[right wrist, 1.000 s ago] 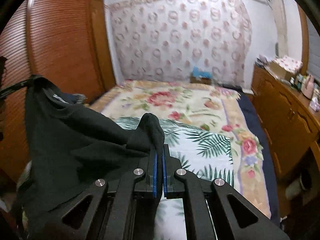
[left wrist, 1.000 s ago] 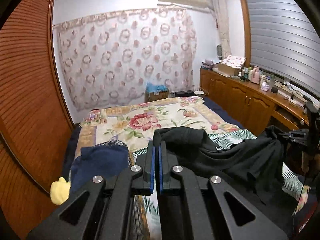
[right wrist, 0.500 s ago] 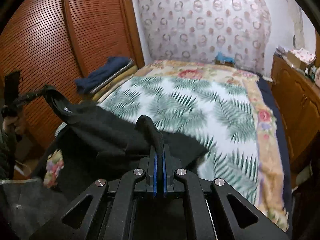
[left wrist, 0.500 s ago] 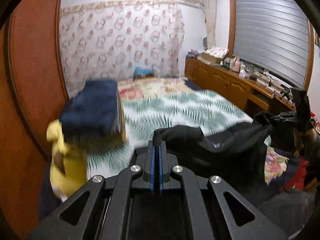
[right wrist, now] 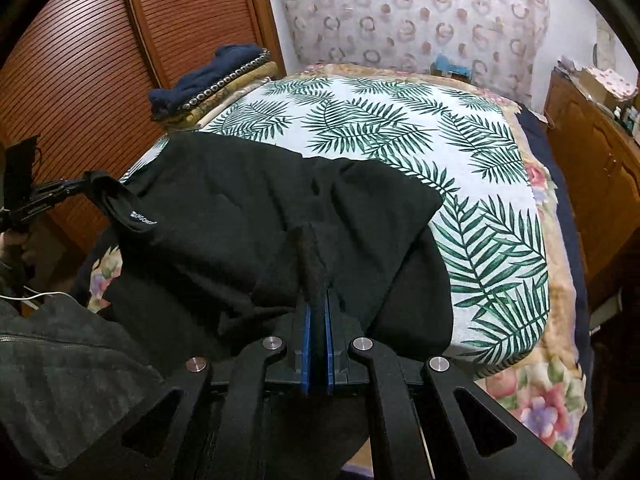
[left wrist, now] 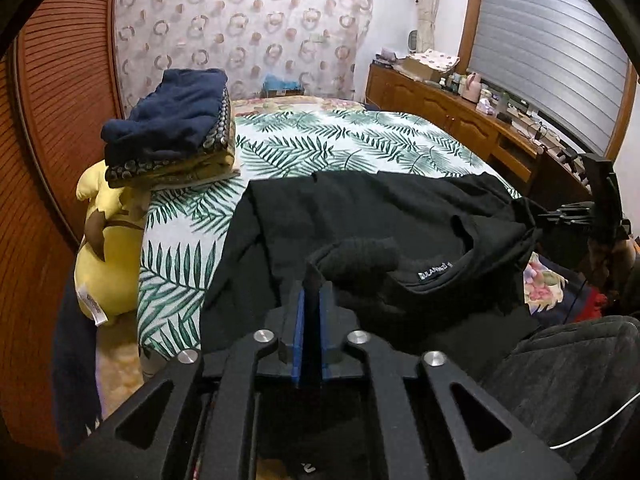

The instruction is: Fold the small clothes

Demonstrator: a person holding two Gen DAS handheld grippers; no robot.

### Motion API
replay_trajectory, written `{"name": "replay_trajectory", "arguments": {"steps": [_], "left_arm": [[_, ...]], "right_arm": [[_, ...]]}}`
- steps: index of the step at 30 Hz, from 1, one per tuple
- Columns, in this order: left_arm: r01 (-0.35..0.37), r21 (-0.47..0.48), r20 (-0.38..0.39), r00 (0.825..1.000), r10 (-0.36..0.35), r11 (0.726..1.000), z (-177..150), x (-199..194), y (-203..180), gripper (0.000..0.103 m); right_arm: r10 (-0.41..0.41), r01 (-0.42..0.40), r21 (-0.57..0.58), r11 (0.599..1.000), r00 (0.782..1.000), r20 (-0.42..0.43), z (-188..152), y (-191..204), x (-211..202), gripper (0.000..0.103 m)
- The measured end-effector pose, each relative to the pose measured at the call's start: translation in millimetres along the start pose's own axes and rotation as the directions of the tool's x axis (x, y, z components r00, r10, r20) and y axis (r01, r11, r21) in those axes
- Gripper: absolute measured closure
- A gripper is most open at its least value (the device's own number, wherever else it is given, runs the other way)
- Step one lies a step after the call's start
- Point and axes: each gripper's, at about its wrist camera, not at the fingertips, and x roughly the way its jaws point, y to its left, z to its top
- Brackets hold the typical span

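Observation:
A black shirt point(left wrist: 380, 216) point(right wrist: 240, 208) lies spread over the near part of the palm-leaf bed sheet point(left wrist: 340, 140) point(right wrist: 400, 128), its neck label facing up. My left gripper point(left wrist: 314, 280) pinches a bunched shoulder of it; the jaws are opening, with a slim gap between the blue pads and cloth still in it. In the right wrist view this left gripper point(right wrist: 76, 188) holds the collar side slightly off the bed. My right gripper point(right wrist: 317, 300) is shut on the other shoulder, a ridge of fabric rising from its tips. It shows at the right edge as right gripper point(left wrist: 560, 216).
A stack of folded clothes point(left wrist: 172, 128) point(right wrist: 212, 84), navy on top, sits at the bed's left side by the slatted wooden doors point(right wrist: 80, 60). A yellow plush toy point(left wrist: 104, 248) leans below it. A person's dark jacket point(left wrist: 580, 380) fills the near corner. Wooden cabinets point(left wrist: 460, 108) line the right wall.
Both grippers came down toward the bed with the shirt, which went from hanging between them to lying spread on the sheet. The gap between the left pads has widened a little.

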Motion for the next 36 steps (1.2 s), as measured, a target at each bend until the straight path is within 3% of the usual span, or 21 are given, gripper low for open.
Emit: {"name": "replay_trajectory", "arguments": {"steps": [2,3,5,7,9,11,15,20,21,24,26,33,36], "left_arm": [[-0.014,0.012,0.014,1.000,0.014,1.000,3.4,-4.0,-1.3,0.075],[-0.015,0.017,0.024,1.000,0.015,1.000,6.2,-6.6,-2.3,0.072],[-0.006,0.018,0.063,0.998,0.005,1.000,10.8,-13.9,-4.4,0.058],[0.017,0.006,0.095,0.995,-0.018,1.000,15.1,-17.8,-5.2,0.052],[0.035,-0.013,0.107,0.994,-0.034,0.999,19.3,-15.5,-4.8,0.039],[0.037,-0.027,0.111,0.993,-0.034,0.999,23.9,-8.5,-3.7,0.027],[0.035,-0.046,0.108,0.994,-0.030,0.998,33.6,11.7,3.6,0.026],[-0.022,-0.051,0.100,0.995,0.027,0.998,43.3,32.5,11.2,0.026],[-0.027,-0.052,0.100,0.995,0.032,0.998,44.1,34.8,12.2,0.026],[-0.053,-0.047,0.095,0.994,0.057,0.997,47.7,45.9,17.0,0.026],[-0.060,-0.046,0.091,0.994,0.063,0.997,50.9,56.0,21.6,0.026],[-0.069,-0.059,-0.018,0.998,0.068,0.996,61.5,109.2,44.5,0.026],[-0.088,-0.059,-0.045,0.995,0.086,0.994,62.3,123.9,50.2,0.026]], "right_arm": [[-0.013,0.013,-0.001,1.000,1.000,0.015,8.1,0.5,-2.4,0.090],[-0.022,0.022,-0.003,1.000,0.999,0.031,10.1,2.1,-6.5,0.089],[-0.024,0.024,0.001,1.000,0.998,0.056,7.4,6.8,-14.6,0.088],[-0.038,0.038,-0.001,0.999,0.996,0.075,2.7,10.8,-20.5,0.078],[-0.051,0.052,0.001,0.999,0.994,0.091,4.0,9.3,-21.3,0.060],[-0.057,0.056,0.011,0.998,0.993,0.105,4.9,5.7,-19.7,0.059],[-0.086,0.084,0.020,0.996,0.989,0.123,8.9,-2.1,-10.4,0.058],[-0.084,0.082,0.024,0.996,0.988,0.131,13.9,-4.8,5.7,0.058],[-0.083,0.081,0.023,0.996,0.988,0.131,14.4,-4.0,7.7,0.056],[-0.093,0.091,0.018,0.996,0.988,0.126,15.9,-4.5,15.7,0.038],[-0.103,0.101,0.027,0.995,0.987,0.123,16.9,-8.1,21.0,0.037],[-0.141,0.136,0.086,0.987,0.988,0.055,22.5,-42.7,58.4,0.036],[-0.116,0.111,0.121,0.986,0.993,0.032,24.9,-52.9,73.3,0.036]]}}
